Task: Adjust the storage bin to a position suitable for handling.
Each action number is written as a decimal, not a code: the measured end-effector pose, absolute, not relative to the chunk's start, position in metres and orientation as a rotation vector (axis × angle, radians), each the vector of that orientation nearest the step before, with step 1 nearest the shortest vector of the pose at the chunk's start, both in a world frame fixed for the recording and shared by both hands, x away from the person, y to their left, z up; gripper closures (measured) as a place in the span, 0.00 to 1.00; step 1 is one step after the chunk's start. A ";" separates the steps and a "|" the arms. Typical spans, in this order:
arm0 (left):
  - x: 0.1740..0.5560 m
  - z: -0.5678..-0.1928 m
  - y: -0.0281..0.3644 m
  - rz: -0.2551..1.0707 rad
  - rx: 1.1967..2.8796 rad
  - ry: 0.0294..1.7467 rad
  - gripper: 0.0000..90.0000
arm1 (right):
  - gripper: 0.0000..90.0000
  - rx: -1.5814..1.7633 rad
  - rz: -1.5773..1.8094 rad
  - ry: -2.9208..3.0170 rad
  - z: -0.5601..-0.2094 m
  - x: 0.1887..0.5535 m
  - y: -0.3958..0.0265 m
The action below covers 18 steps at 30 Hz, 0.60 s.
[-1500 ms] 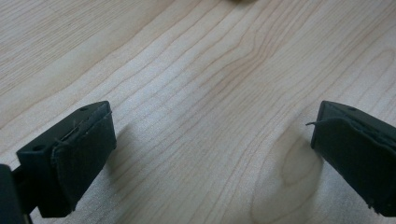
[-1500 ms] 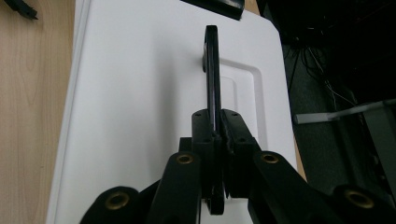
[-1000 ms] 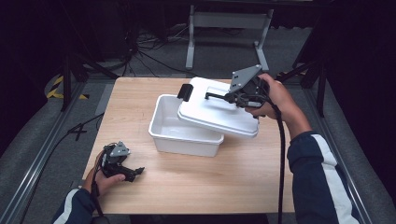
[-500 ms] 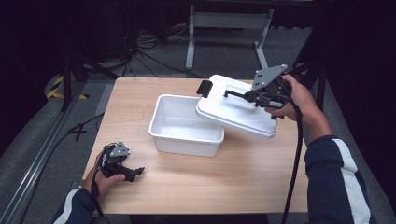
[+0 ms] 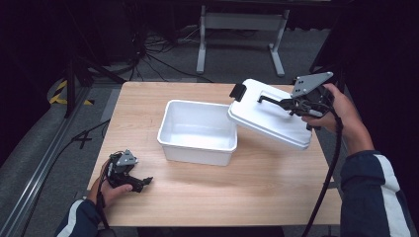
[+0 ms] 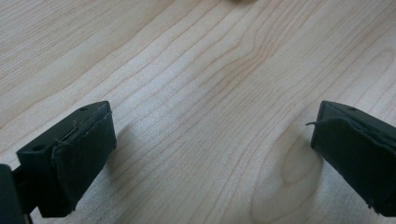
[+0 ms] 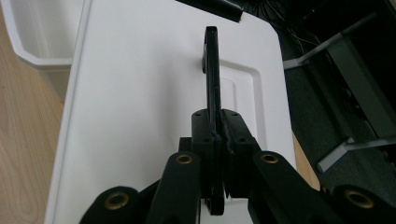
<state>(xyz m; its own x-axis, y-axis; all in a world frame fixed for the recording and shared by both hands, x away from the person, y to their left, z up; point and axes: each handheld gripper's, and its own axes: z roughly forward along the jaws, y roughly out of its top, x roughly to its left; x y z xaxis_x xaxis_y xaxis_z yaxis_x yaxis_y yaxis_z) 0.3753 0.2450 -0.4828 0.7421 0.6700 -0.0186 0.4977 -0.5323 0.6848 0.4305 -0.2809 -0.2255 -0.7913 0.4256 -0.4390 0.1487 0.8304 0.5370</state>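
Observation:
A white rectangular tub stands uncovered in the middle of the wooden table. Its white lid hangs tilted in the air just right of the tub, lower edge toward the table. My right gripper is shut on the lid's black handle, which runs upright between the pads in the right gripper view. A black latch sticks out at the lid's far left corner. My left gripper rests on the table's front left, its jaws standing wide open over bare wood, pads apart.
The tub also shows at the left of the right gripper view. Beyond the table's far edge stand a metal stand, cables and dark floor. A rail runs along the left side.
My right gripper has carried the lid to the right, off the tub, which now stands uncovered. The left gripper has stayed where it was.

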 end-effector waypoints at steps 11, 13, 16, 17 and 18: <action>0.375 -0.483 0.245 0.321 2.247 0.874 0.00 | 0.95 0.496 0.647 2.434 -0.234 0.426 -0.311; 0.375 -0.483 0.245 0.321 2.247 0.874 0.00 | 0.95 0.509 0.639 2.425 -0.237 0.426 -0.315; 0.375 -0.483 0.245 0.322 2.248 0.874 0.00 | 0.95 0.524 0.641 2.431 -0.242 0.426 -0.320; 0.375 -0.483 0.245 0.321 2.248 0.874 0.00 | 0.95 0.528 0.638 2.429 -0.243 0.426 -0.321; 0.375 -0.483 0.245 0.322 2.248 0.874 0.00 | 0.94 0.537 0.637 2.431 -0.247 0.427 -0.324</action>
